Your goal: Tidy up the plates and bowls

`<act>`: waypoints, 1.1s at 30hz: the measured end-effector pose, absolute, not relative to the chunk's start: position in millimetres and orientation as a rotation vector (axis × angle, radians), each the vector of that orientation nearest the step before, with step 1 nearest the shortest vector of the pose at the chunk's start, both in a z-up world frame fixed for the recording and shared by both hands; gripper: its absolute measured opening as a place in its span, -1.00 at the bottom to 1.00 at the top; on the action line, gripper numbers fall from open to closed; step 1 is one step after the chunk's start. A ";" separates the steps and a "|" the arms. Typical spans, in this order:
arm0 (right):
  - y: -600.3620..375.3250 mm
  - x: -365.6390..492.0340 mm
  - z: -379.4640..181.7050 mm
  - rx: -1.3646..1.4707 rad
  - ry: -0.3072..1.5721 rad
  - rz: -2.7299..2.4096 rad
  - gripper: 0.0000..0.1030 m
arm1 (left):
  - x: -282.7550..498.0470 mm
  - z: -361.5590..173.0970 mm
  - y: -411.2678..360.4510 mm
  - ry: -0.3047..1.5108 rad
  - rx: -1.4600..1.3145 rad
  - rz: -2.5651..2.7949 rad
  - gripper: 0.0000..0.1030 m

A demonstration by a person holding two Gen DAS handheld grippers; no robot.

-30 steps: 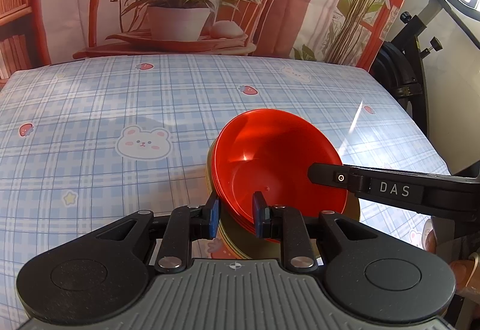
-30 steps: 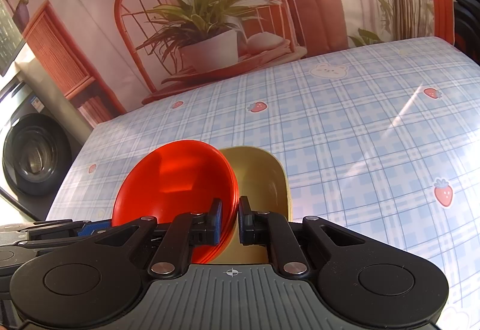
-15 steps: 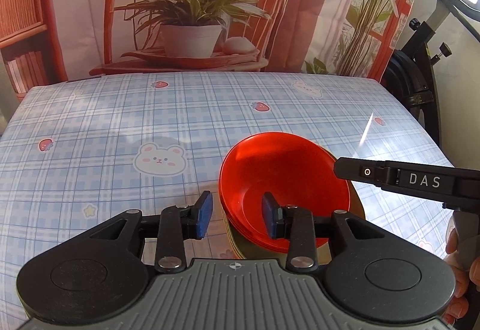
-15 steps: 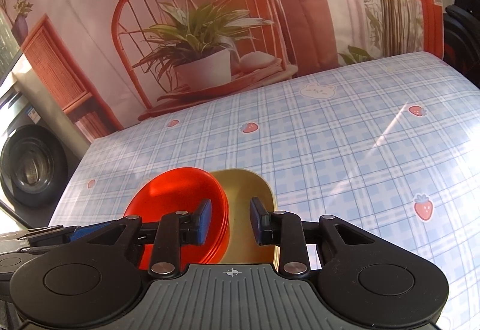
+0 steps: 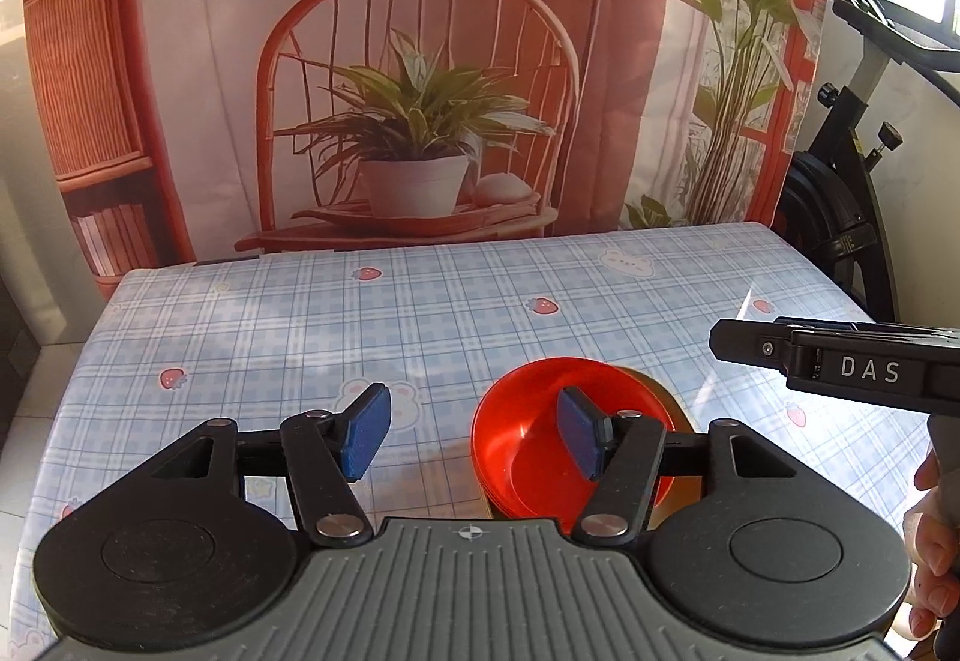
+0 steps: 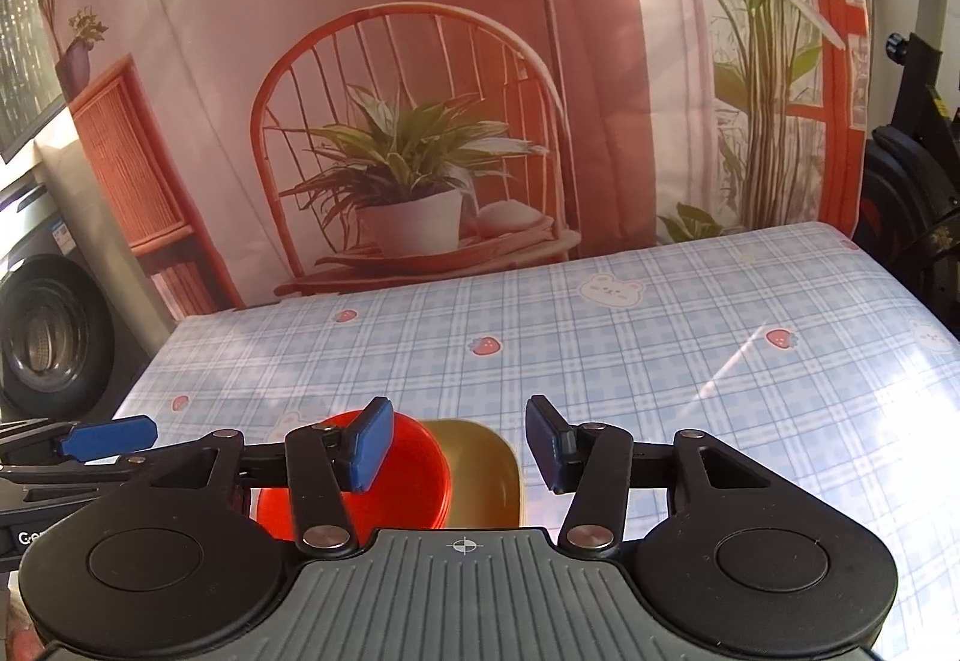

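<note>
Left gripper (image 5: 471,442) and right gripper (image 6: 459,445): jaws just opened, spread wide, nothing between the pads. Red bowl (image 5: 528,457) sits nested on yellow plate (image 6: 480,472), near edge of checked bench (image 5: 420,325)

"DAS" (white letters) on the right tool (image 5: 744,343).

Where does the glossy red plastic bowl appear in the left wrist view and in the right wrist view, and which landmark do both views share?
Left wrist view: the glossy red plastic bowl sits lower centre-right, partly behind that gripper's right finger.
Right wrist view: the red bowl sits lower centre-left, behind the left finger, on the olive-yellow dish.
Shared landmark: the printed potted plant on the backdrop, beyond the checked tablecloth.
</note>
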State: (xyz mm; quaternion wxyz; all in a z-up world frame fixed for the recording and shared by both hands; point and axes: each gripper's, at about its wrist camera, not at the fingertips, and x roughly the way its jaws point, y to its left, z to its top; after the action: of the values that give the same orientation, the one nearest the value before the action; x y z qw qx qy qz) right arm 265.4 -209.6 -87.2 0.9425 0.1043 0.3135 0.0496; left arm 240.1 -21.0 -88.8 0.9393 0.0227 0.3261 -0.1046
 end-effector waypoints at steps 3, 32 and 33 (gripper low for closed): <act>-210.4 256.4 -75.3 0.206 0.607 0.086 0.30 | 230.1 -75.8 -16.5 0.631 0.032 -0.198 0.39; -204.0 125.2 56.4 0.171 0.331 0.129 0.99 | 88.4 58.2 5.1 0.338 0.017 -0.009 0.74; -204.9 119.6 57.3 0.179 0.326 0.128 0.99 | 85.1 57.6 6.0 0.338 0.011 -0.016 0.74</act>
State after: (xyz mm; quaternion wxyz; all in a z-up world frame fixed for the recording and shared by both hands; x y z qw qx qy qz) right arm 119.6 -204.9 57.3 0.9807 0.0888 0.1621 0.0637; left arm 85.1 6.0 57.6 0.9857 0.0055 0.1682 -0.0078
